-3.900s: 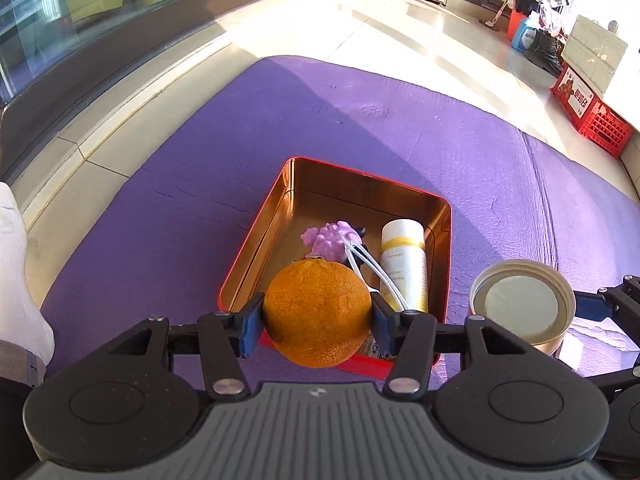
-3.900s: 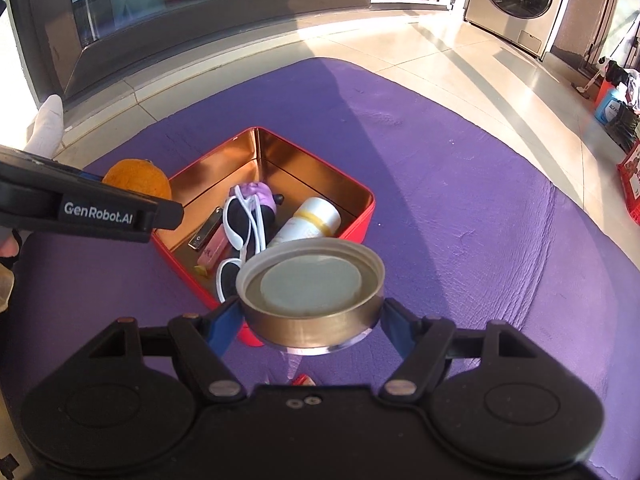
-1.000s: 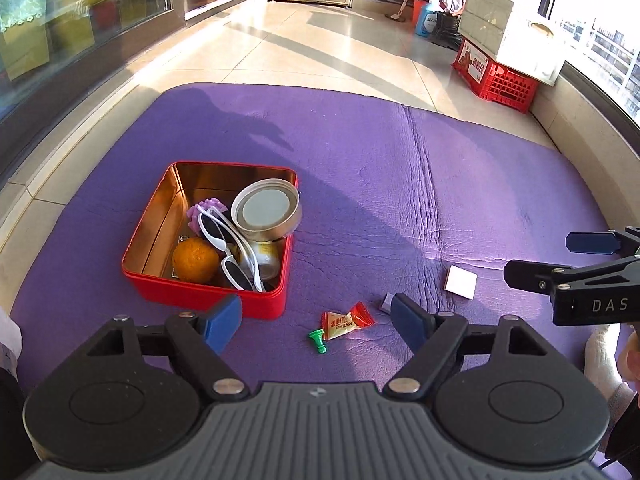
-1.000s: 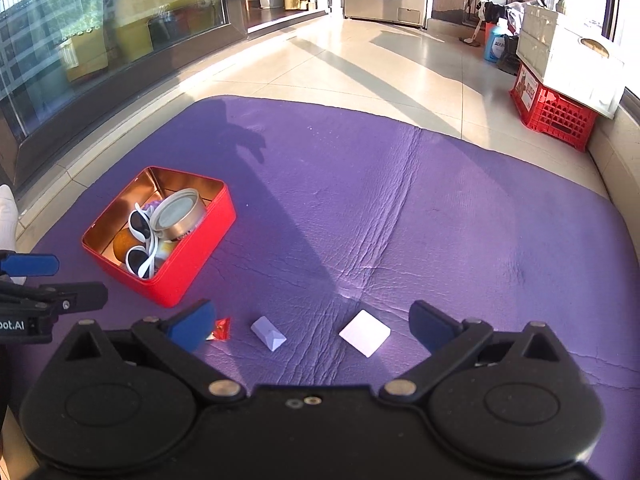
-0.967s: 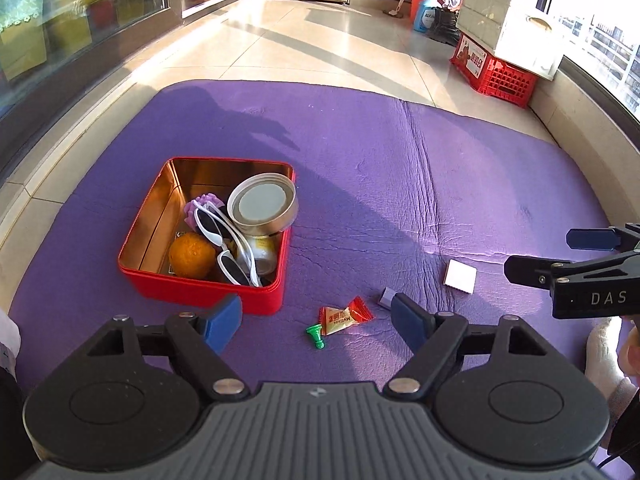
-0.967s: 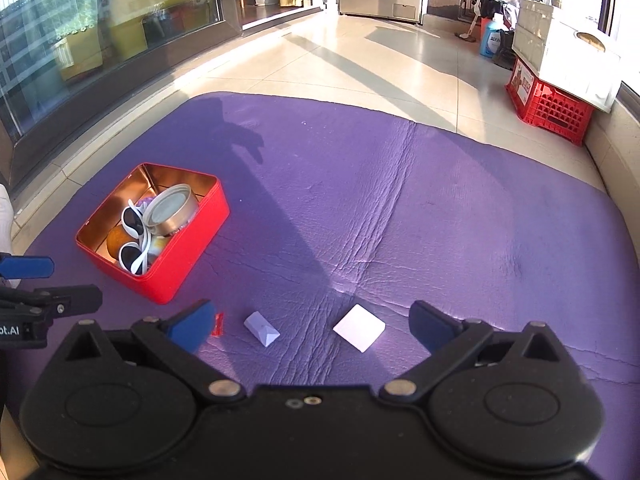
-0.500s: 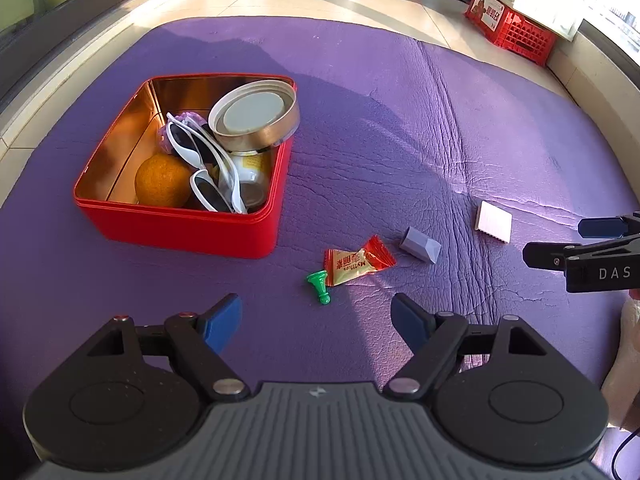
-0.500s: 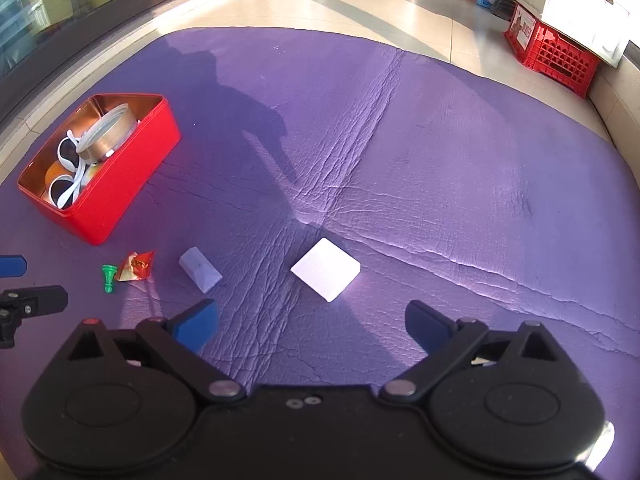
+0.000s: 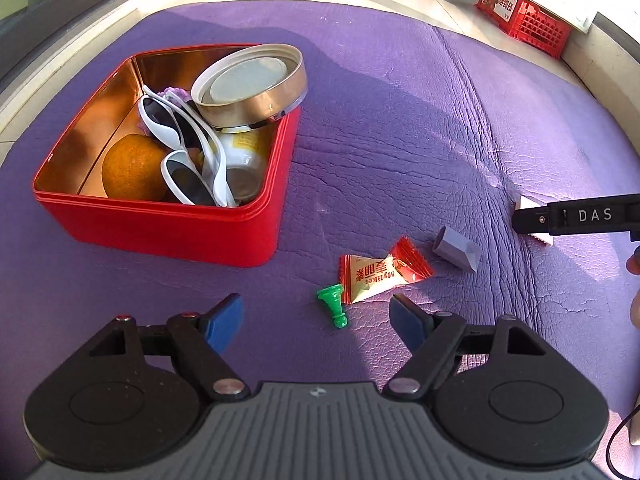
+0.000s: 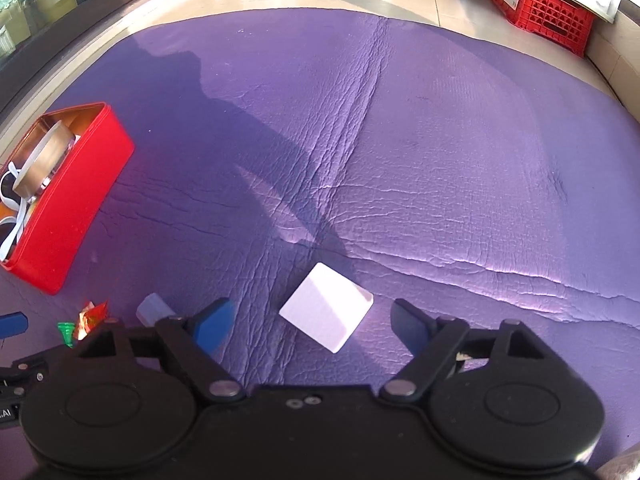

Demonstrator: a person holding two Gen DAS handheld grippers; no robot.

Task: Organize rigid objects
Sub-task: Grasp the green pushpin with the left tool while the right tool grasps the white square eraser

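Both hand-held grippers have dropped low over the purple mat, empty, jaws closing: the left hand-held gripper (image 9: 316, 314) around a green peg (image 9: 333, 305), the right hand-held gripper (image 10: 308, 320) around a white block (image 10: 326, 312). The red tin (image 9: 168, 236) waits nearby.

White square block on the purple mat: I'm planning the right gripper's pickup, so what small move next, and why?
Probably lower the right gripper a little further: the flat white square block lies between its closing jaws, which do not touch it yet.
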